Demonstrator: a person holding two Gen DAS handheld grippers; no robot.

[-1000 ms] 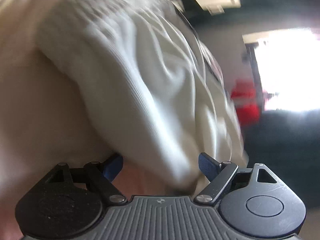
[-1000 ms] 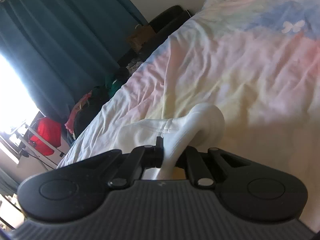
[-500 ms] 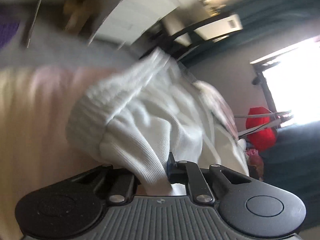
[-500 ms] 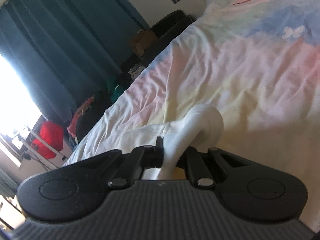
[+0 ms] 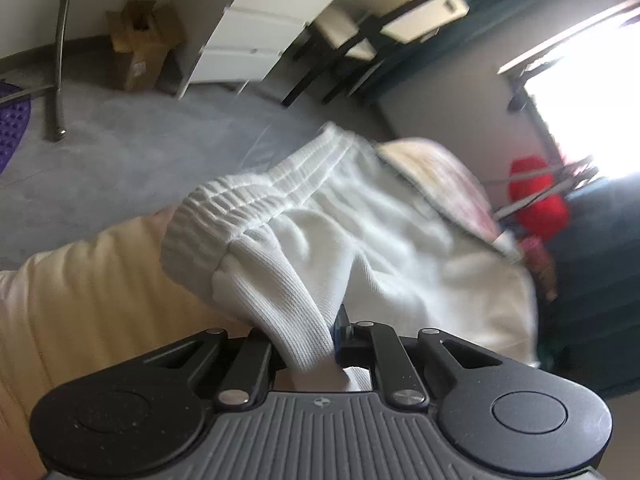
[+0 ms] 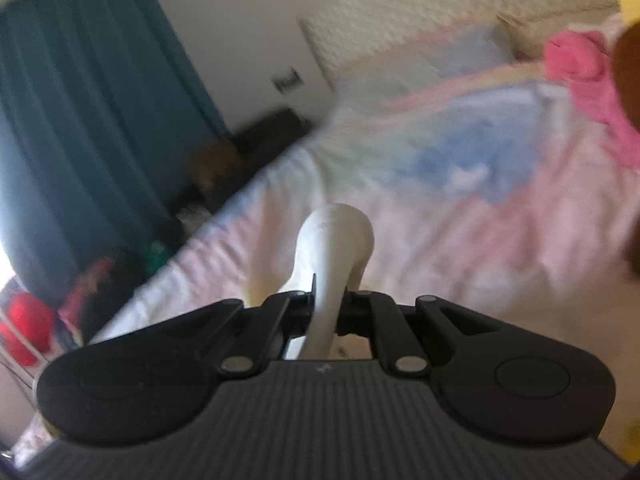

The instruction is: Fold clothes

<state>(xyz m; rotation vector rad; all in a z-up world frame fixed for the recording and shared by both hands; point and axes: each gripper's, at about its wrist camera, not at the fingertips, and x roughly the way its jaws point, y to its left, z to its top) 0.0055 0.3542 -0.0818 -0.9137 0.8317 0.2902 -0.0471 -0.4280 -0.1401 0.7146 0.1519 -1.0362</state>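
A soft white ribbed garment (image 5: 360, 248) with a stretchy band is being held up over the pastel rainbow bed cover (image 6: 460, 216). One bunch of it is being squeezed by the closed jaws of the left gripper (image 5: 316, 340). Another fold (image 6: 332, 248) is being pinched tight by the right gripper (image 6: 326, 312).

White rib-knit cotton garment (image 5: 360, 240), matt, gathered elastic waistband | black matt plastic left gripper (image 5: 316, 344) with bright metal rivets, ridged grey body | black matt plastic right gripper (image 6: 326, 316) | soft pastel cloth bedsheet (image 6: 460, 220), creased | grey matt carpet (image 5: 132, 152) | brown cardboard box (image 5: 140, 40) | teal cloth curtain (image 6: 92, 100), pleated.
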